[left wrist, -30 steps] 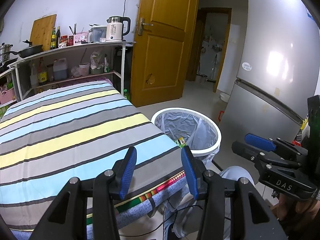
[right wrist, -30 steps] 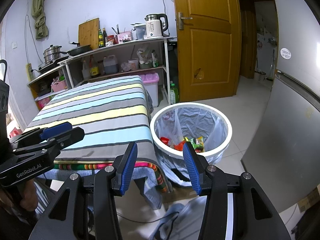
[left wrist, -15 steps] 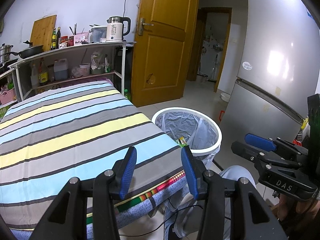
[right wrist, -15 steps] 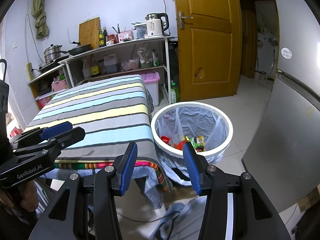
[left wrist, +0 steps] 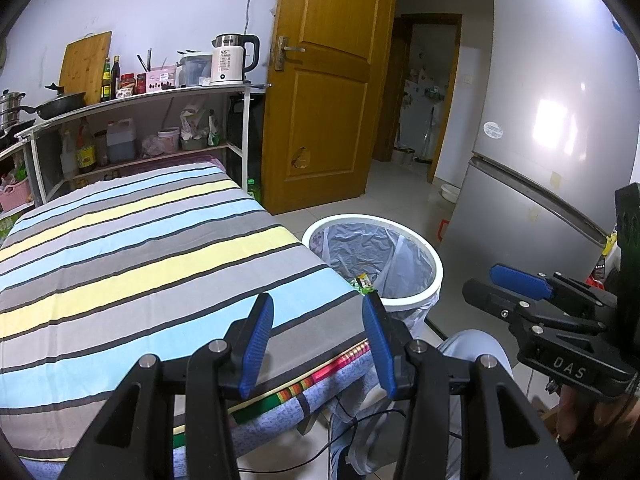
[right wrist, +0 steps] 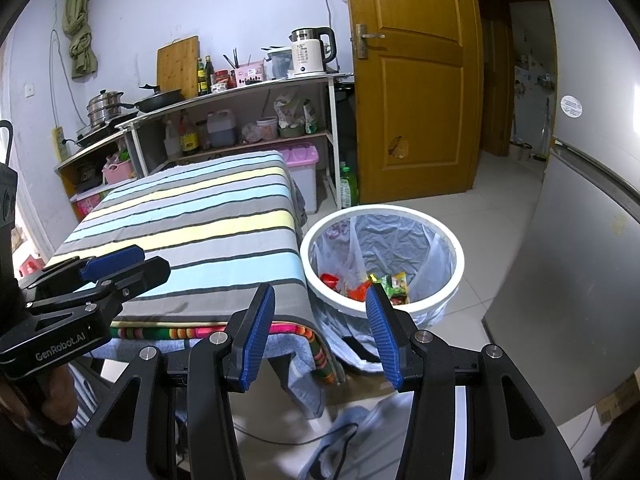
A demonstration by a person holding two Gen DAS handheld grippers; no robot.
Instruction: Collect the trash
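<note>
While both grippers hang idle, the landmark is the striped cloth-covered table (left wrist: 132, 256), bands of grey, pale blue and yellow; its top shows no loose litter in either view.

Grey metal refrigerator (left wrist: 532, 152): well right of the table, across the tiled floor.

Brown wooden door (right wrist: 416, 92): beyond the table's far right corner, next to the metal shelf rack (right wrist: 240, 120) loaded with bottles and pans.

Round white trash bin with a clear plastic liner (right wrist: 454, 276): on the floor just beside the table's near right corner.

Left gripper (left wrist: 318, 342), black frame, blue pads: jaws spread, nothing between them, poised over the table's near edge.

Right gripper (right wrist: 322, 338), same build: jaws spread and empty, past the table's corner, pointing toward the bin.

Crumpled red, green and yellow snack wrappers (right wrist: 368, 286): at the bottom of the bin, so off the table.

Judgement: collection looks essentially done. The trash sits in the bin, the tabletop is bare, no hand carries anything. Floor under the table is largely hidden, so stray pieces there cannot be ruled out. What is left, if anything, is a final check.
</note>
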